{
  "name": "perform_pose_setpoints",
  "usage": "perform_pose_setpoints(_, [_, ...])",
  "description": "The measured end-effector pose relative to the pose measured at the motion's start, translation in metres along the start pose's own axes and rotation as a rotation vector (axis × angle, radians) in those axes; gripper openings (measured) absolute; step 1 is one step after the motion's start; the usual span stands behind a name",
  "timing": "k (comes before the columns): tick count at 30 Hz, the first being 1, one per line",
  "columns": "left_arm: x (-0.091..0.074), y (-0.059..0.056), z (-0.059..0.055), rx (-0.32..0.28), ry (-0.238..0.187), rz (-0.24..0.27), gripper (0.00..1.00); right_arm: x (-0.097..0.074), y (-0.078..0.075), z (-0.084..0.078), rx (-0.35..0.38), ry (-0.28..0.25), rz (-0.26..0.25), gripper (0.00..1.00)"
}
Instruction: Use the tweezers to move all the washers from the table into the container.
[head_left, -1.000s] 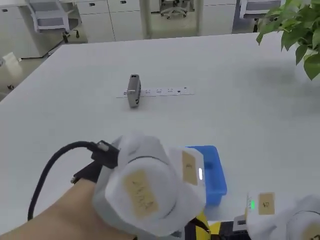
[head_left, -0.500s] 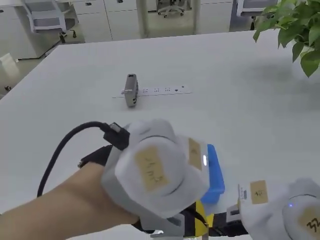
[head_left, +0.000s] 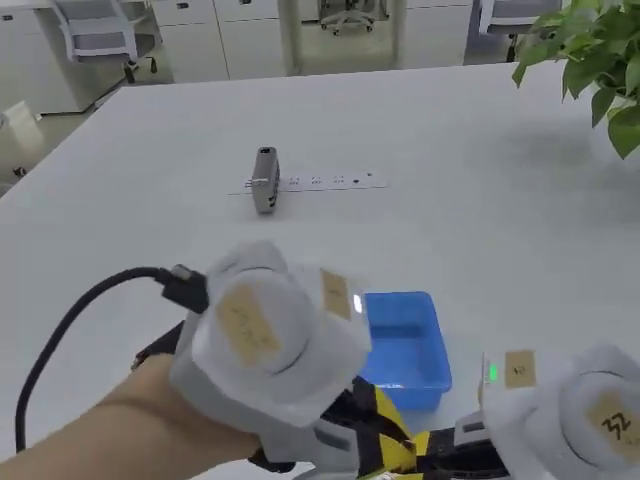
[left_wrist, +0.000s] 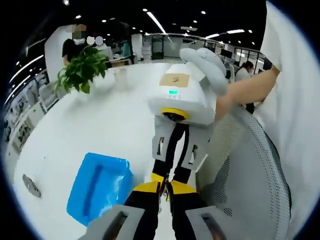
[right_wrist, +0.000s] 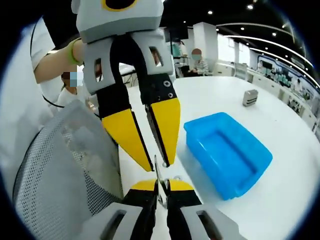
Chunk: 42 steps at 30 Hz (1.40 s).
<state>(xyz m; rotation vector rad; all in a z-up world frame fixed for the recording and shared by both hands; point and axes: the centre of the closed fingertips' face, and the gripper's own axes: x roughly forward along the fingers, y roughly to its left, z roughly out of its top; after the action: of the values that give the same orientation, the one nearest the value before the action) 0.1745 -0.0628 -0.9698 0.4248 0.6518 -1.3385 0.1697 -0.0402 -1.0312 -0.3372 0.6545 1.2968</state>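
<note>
The blue container (head_left: 405, 345) stands on the white table (head_left: 450, 220), just beyond the two grippers. My left gripper (left_wrist: 165, 189) and my right gripper (right_wrist: 160, 187) point at each other, jaw tips almost touching. A thin pair of metal tweezers (right_wrist: 157, 176) runs between them. The right jaws are shut on one end, and the left jaws (right_wrist: 157, 162) close on the other end from above. In the head view the left gripper's white housing (head_left: 265, 345) hides most of the jaws. The container (right_wrist: 227, 152) looks empty.
A white power strip (head_left: 320, 182) with a grey adapter (head_left: 266, 180) lies mid-table. A leafy plant (head_left: 600, 50) stands at the far right. A grey mesh chair back (right_wrist: 65, 165) is close under the grippers at the table's near edge. People stand in the background.
The left gripper has shifted to the left in the head view, and more of the blue container shows. The right gripper stays at the bottom right.
</note>
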Motion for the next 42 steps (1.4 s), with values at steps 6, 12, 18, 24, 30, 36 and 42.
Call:
perform_pose_setpoints(6, [-0.026,0.010,-0.019,-0.194,-0.122,0.132,0.22,-0.005,-0.009,0.000,0.100,-0.058,-0.033,0.02])
perform_pose_setpoints(12, [-0.052,0.019,-0.040,-0.377,-0.244,0.297,0.48,-0.010,-0.017,-0.002,0.204,-0.098,-0.052,0.02])
perform_pose_setpoints(18, [-0.075,0.031,-0.060,-0.425,-0.274,0.496,0.65,-0.011,-0.022,-0.004,0.312,-0.129,-0.055,0.02])
perform_pose_setpoints(24, [-0.092,0.041,-0.071,-0.469,-0.317,0.666,0.87,-0.017,-0.029,-0.004,0.438,-0.181,-0.052,0.02])
perform_pose_setpoints(30, [-0.105,0.048,-0.069,-0.454,-0.407,0.769,0.99,-0.029,-0.036,0.001,0.440,-0.210,-0.031,0.02])
perform_pose_setpoints(36, [-0.119,0.051,-0.058,-0.393,-0.474,0.826,0.99,-0.047,-0.049,0.021,0.488,-0.312,-0.010,0.02])
perform_pose_setpoints(42, [-0.122,0.054,-0.064,-0.420,-0.477,0.839,0.99,-0.057,-0.060,0.040,0.467,-0.357,-0.045,0.03])
